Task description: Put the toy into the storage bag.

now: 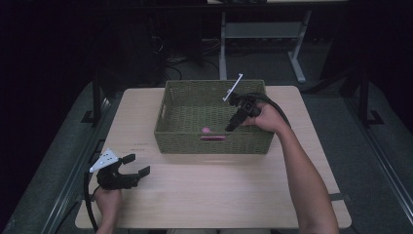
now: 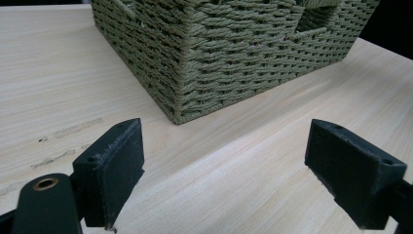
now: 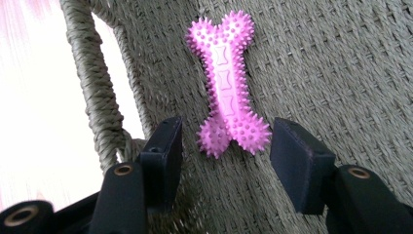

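Note:
A pink spiked bone-shaped toy (image 3: 228,85) lies on the floor of an olive woven basket (image 1: 170,127), near its front wall by the handle slot; in the high view a bit of the toy (image 1: 206,130) shows. My right gripper (image 1: 233,124) reaches down into the basket, open, with its jaws on either side of the toy's near end (image 3: 225,146) and not touching it. My left gripper (image 1: 137,165) rests low over the table at the front left, open and holding nothing, its jaws pointing toward the basket's corner (image 2: 178,114).
The basket stands at the middle back of a light wooden table (image 1: 219,195). A white marker plate (image 1: 233,87) sticks up from the right gripper above the basket's far rim. Beyond the table, the legs of a desk frame (image 1: 297,63) stand on dark floor.

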Available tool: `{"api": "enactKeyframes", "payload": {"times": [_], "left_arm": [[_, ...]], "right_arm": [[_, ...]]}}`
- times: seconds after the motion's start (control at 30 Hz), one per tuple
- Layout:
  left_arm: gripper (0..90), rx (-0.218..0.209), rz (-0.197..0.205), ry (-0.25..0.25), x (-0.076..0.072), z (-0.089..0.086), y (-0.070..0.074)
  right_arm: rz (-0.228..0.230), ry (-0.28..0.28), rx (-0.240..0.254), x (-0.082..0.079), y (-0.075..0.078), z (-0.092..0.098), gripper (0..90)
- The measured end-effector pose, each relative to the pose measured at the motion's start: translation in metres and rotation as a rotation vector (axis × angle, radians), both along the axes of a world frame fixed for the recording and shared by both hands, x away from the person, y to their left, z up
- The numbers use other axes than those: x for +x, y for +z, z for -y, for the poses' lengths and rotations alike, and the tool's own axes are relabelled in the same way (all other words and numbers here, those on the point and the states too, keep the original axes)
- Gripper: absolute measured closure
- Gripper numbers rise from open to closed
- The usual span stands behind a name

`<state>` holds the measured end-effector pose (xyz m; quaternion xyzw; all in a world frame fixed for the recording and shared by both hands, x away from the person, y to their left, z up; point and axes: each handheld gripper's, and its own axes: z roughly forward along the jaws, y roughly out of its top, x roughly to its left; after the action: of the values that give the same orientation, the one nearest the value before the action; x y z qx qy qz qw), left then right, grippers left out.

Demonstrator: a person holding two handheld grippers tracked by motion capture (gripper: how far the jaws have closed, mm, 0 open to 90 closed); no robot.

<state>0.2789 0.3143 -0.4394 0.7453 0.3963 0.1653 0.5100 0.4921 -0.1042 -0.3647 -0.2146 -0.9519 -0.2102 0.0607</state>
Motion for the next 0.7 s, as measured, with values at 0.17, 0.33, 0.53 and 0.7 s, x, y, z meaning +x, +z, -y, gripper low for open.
{"api": "enactKeyframes", "payload": {"times": [0.17, 0.33, 0.53, 0.7], "left_arm": [[13.9, 0.000, 0.000, 0.000, 0.000, 0.000, 0.000], [13.9, -0.001, -0.001, -0.003, 0.000, 0.001, 0.000], [13.9, 0.000, -0.002, -0.004, 0.000, 0.002, 0.000], [13.9, 0.001, -0.001, -0.004, 0.000, 0.002, 0.000]], "right_arm": [[0.005, 0.006, -0.011, -0.003, 0.002, 0.001, 45.3], [0.027, -0.010, 0.008, -0.005, 0.011, 0.007, 45.4], [0.045, -0.040, 0.021, -0.009, 0.023, 0.017, 45.4], [0.058, -0.053, 0.034, -0.012, 0.030, 0.023, 45.2]]}}
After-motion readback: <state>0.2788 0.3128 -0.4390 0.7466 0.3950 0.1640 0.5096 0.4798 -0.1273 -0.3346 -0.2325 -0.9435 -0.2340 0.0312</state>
